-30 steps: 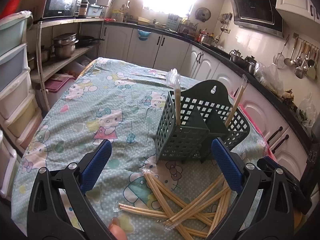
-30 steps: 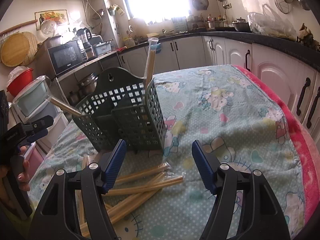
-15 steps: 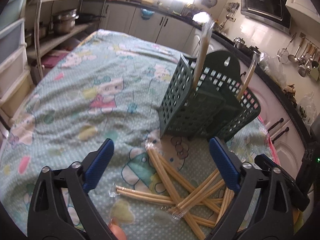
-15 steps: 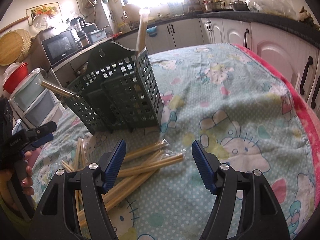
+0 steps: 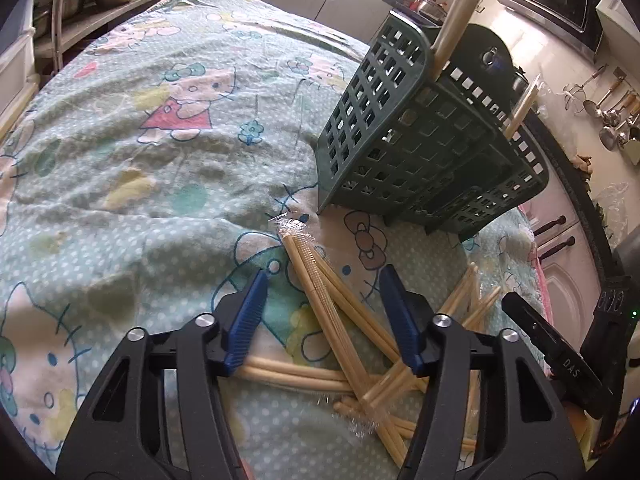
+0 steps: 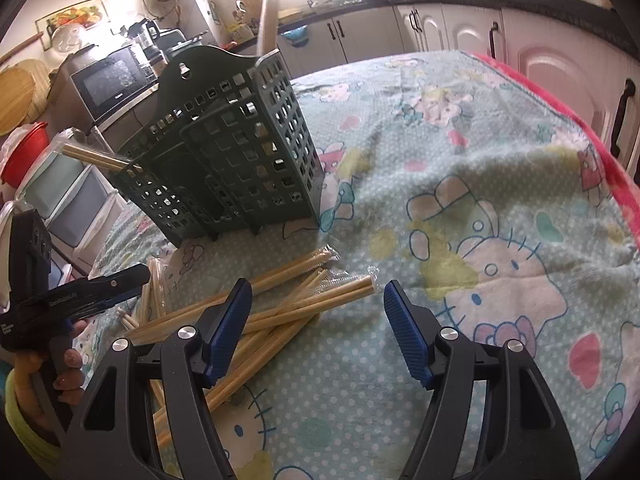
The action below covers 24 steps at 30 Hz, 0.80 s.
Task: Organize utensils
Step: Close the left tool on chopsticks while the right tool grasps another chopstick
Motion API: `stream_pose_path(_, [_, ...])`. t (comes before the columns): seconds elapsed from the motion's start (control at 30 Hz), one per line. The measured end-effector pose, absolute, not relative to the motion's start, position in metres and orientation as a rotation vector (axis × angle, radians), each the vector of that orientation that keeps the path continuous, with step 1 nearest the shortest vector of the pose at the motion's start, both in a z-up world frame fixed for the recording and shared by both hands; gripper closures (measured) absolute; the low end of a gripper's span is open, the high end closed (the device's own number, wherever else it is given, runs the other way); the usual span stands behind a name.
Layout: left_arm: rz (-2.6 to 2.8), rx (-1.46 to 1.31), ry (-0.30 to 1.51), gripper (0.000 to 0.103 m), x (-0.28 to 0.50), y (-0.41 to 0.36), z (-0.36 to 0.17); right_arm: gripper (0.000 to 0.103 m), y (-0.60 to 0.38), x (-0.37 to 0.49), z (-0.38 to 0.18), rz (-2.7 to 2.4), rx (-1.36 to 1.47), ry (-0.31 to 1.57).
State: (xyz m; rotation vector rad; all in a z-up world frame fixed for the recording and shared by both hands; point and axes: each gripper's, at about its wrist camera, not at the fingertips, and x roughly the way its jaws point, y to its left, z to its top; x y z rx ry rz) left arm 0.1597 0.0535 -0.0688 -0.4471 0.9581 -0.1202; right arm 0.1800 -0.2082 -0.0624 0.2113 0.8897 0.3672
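Chopsticks: wrapped pairs [image 5: 320,280] lie in a crossed heap on the patterned tablecloth [image 5: 120,160], just in front of the green slotted holder [image 5: 420,152]; two pairs already stand in the holder, one at each end.
Left gripper: the left gripper [image 5: 324,312] is closing, its blue pads either side of the topmost wrapped pair but not yet pressing it.
Right gripper: the right gripper [image 6: 316,320] is spread wide and empty, over the near end of the heap, holding nothing.
Risk, double pick: the sticks overlap, so the closing jaws could pinch a neighbour as well, or drag the heap sideways.
Risk, slip: the clear wrapper looks slick; a grip near one end could let the pair swing or slide out on the lift.
Risk, holder: it looks light, and a knock while loading could tip it.
Hidden: the lower sticks vanish under the gripper bodies; how many pairs remain is hard to count.
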Motion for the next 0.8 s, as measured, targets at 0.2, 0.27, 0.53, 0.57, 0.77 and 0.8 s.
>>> stream_pose_path(0.2, [-0.095,-0.414,0.965,0.069,0.168,0.052,-0.072,0.037,-0.211,0.192,-0.073,0.358,0.267,0.948])
stream_pose_path(0.27, [-0.080,-0.413,0.965,0.077,0.168,0.055,-0.073,0.037,-0.212,0.197,-0.076,0.354,0.294,0.961])
stream_pose_path(0.53, [-0.068,-0.433,0.962,0.088,0.172,0.063,-0.075,0.060,-0.219,0.207,-0.079,0.321,0.351,0.966])
stream_pose_path(0.57, [-0.066,-0.431,0.959,0.089,0.172,0.062,-0.075,0.065,-0.221,0.208,-0.079,0.318,0.363,0.966])
stream_pose_path(0.77, [-0.069,-0.448,0.955,0.090,0.172,0.065,-0.075,0.091,-0.232,0.205,-0.078,0.343,0.430,0.949])
stream_pose_path(0.8, [-0.070,-0.452,0.953,0.091,0.171,0.066,-0.074,0.092,-0.233,0.203,-0.076,0.348,0.436,0.939])
